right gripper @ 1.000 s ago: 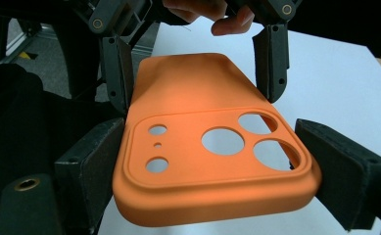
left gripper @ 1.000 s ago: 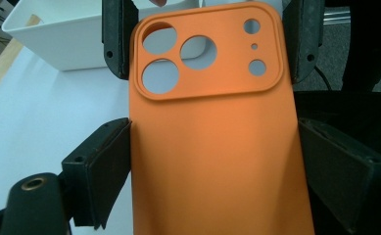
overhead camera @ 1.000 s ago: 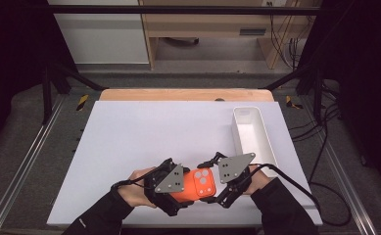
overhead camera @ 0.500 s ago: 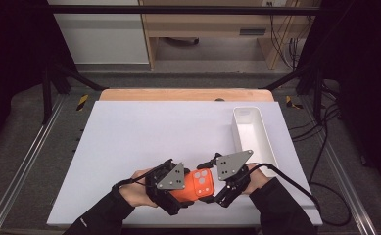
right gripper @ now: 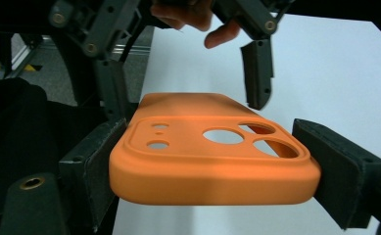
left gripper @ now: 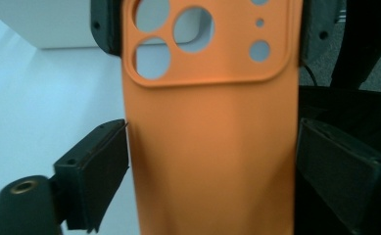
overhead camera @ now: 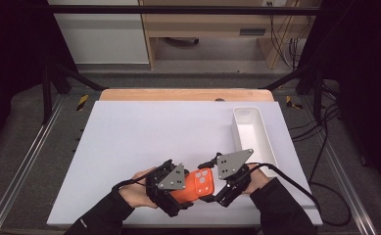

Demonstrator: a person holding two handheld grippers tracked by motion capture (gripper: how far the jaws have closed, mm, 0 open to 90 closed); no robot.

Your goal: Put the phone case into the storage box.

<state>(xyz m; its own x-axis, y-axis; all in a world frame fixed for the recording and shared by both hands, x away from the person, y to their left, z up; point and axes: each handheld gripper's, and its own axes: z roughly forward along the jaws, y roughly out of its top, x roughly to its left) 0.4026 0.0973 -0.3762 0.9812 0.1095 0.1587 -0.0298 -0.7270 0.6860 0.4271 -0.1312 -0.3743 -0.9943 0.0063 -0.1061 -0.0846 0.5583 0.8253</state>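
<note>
An orange phone case hangs just above the white table's front edge, between both grippers. My right gripper has just closed on its camera-cutout end, and both pads press the case's long edges. My left gripper straddles the plain end of the case. Its jaws have just been opening and now stand a hair off the edges. In the right gripper view the left gripper faces me, its far jaw clear of the case. In the high view the left gripper comes from the left and the right gripper from the right.
A long white tray stands at the table's right side, beyond the right hand. The white table top stretches away behind the hands. A cable trails from the right gripper over the front right corner.
</note>
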